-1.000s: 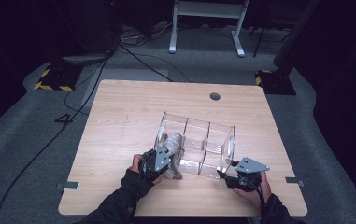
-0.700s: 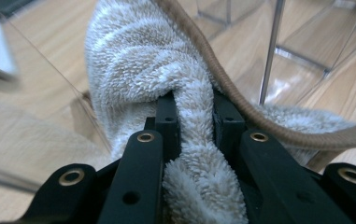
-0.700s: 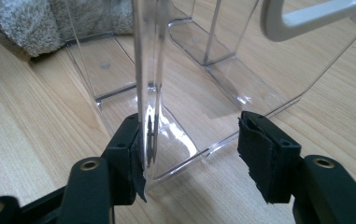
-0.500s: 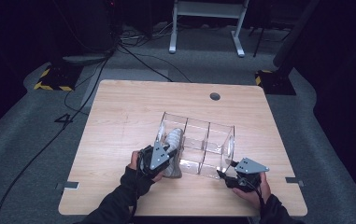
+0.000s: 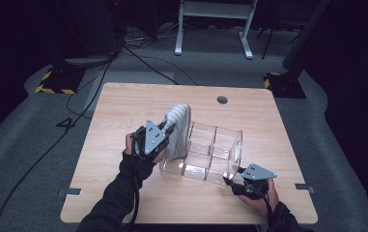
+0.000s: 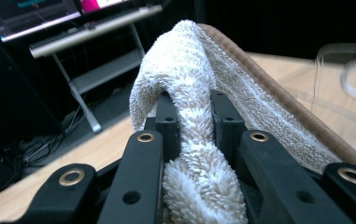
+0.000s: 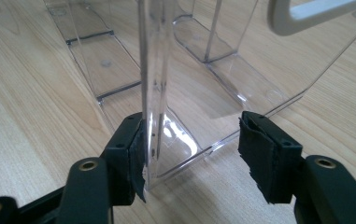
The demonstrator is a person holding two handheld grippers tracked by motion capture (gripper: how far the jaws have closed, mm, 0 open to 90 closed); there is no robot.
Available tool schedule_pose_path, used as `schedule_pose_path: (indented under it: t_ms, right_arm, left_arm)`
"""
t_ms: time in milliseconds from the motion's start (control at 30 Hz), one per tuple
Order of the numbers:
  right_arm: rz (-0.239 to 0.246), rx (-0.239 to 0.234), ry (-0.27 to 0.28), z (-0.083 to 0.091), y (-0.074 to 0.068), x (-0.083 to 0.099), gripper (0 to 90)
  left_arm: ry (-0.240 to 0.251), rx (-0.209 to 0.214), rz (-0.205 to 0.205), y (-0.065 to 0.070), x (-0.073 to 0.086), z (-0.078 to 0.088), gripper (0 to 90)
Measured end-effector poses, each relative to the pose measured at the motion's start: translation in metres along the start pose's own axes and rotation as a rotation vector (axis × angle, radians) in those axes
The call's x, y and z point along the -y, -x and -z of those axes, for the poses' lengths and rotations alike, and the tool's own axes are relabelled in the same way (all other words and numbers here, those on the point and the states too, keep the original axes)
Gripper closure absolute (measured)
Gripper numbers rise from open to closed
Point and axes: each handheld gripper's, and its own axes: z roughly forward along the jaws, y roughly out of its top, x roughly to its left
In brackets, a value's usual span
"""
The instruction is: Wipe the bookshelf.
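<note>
A white-and-grey striped towel (image 5: 177,130) (image 6: 189,93) with a brown edge hangs folded over my left gripper (image 5: 168,129) (image 6: 194,116), which is shut on a bunch of it. It is held up above the left end of the clear divided box (image 5: 213,147) (image 7: 157,70) on the table. My right gripper (image 5: 230,181) (image 7: 192,144) sits low at the box's near right corner. That corner stands between its jaws, the left pad (image 7: 137,154) pressed on the corner edge and the right pad (image 7: 259,154) against the side wall.
The wooden table (image 5: 123,101) has a round hole (image 5: 222,100) near its far edge. The box's compartments look bare inside. A white stand (image 5: 210,29) and cables (image 5: 148,63) lie on the floor beyond the table.
My left gripper has risen with the towel, lifting it from the box's left end to above the rim. The right gripper and the box have not moved.
</note>
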Motion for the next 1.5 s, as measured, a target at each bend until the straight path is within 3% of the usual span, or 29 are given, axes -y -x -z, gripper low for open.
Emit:
schedule_pose_path:
  t_ms: [67,167,300,367,633,833,867,933,1000,1067,1167,1200,1267,1400,1500]
  right_arm:
    - [-0.006,-0.003,-0.004,-0.001,0.001,0.000,43.0]
    - [-0.005,0.001,-0.008,-0.002,0.000,0.001,42.5]
    - [0.000,0.002,-0.010,-0.001,-0.002,0.000,42.2]
    - [-0.001,-0.004,-0.010,-0.002,-0.003,0.000,42.2]
    - [0.011,-0.022,-0.015,-0.003,-0.005,0.001,42.0]
    - [0.016,-0.025,-0.016,-0.004,-0.006,0.000,42.4]
    - [0.016,-0.023,-0.015,-0.004,-0.006,0.000,42.4]
    - [0.019,-0.018,-0.008,-0.004,-0.006,0.000,41.8]
    - [0.013,-0.017,0.001,-0.002,-0.005,-0.001,41.5]
    - [0.012,-0.018,0.004,-0.003,-0.005,-0.002,41.5]
    - [0.011,-0.012,0.007,-0.004,-0.005,-0.002,41.5]
    - [0.011,-0.012,0.007,-0.004,-0.005,-0.002,41.5]
    - [0.010,-0.014,0.008,-0.004,-0.005,-0.002,41.5]
    - [0.014,-0.012,0.007,-0.003,-0.006,-0.002,41.7]
    - [0.018,-0.010,0.007,-0.004,-0.007,-0.002,41.6]
  left_arm:
    - [-0.031,0.033,-0.009,0.009,0.012,0.002,77.1]
    - [-0.050,0.029,-0.054,0.017,0.020,0.004,77.0]
    - [-0.081,0.067,-0.061,0.027,0.028,0.006,77.1]
    - [-0.116,0.075,-0.103,0.035,0.036,0.004,77.2]
    - [-0.221,0.145,-0.049,0.037,0.064,-0.008,77.2]
    - [-0.318,0.201,-0.047,0.044,0.085,-0.014,77.2]
    - [-0.352,0.222,-0.045,0.046,0.091,-0.016,77.2]
    - [-0.363,0.225,-0.055,0.047,0.094,-0.017,77.1]
    - [-0.363,0.233,-0.038,0.047,0.093,-0.016,77.2]
    - [-0.341,0.235,-0.026,0.044,0.090,-0.013,77.1]
    - [-0.267,0.236,-0.004,0.041,0.077,-0.006,77.0]
    - [-0.267,0.236,-0.004,0.041,0.077,-0.006,77.0]
    - [-0.189,0.222,0.018,0.035,0.060,-0.001,77.0]
    - [-0.087,0.190,0.035,0.024,0.036,0.007,77.0]
    - [0.006,0.160,0.085,0.013,0.019,0.015,77.0]
